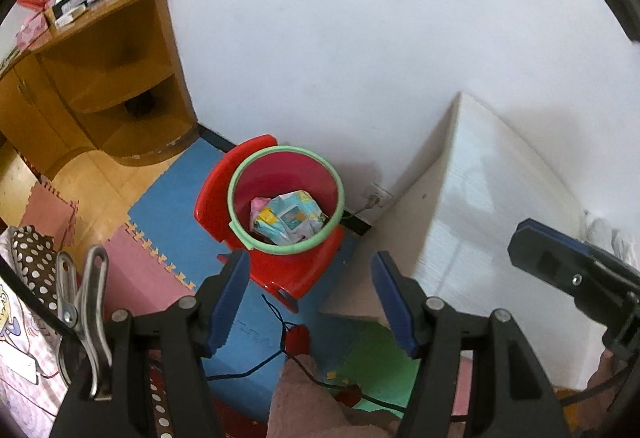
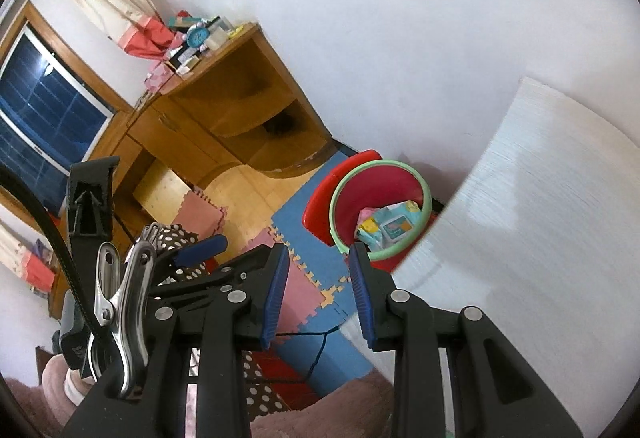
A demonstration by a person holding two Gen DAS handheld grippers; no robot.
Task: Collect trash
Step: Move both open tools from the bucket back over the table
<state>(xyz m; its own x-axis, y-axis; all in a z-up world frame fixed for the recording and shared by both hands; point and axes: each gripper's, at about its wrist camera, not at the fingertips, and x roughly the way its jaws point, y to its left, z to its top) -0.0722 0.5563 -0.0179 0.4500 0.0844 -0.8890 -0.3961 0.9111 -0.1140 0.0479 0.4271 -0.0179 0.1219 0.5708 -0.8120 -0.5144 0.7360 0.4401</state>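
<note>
One printed wrapper (image 1: 289,218) in bin (image 1: 240,182), lettering unreadable.

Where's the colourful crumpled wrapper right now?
The crumpled wrapper lies inside the red bin with the green rim, which sits on a red chair by the wall, beside the white box.

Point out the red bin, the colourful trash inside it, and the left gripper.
red bin (image 1: 338,190), left wrist view, green rim.
colourful trash (image 1: 288,220), left wrist view, middle of the wrapper.
left gripper (image 1: 310,302), left wrist view, midway between its fingertips.
</note>
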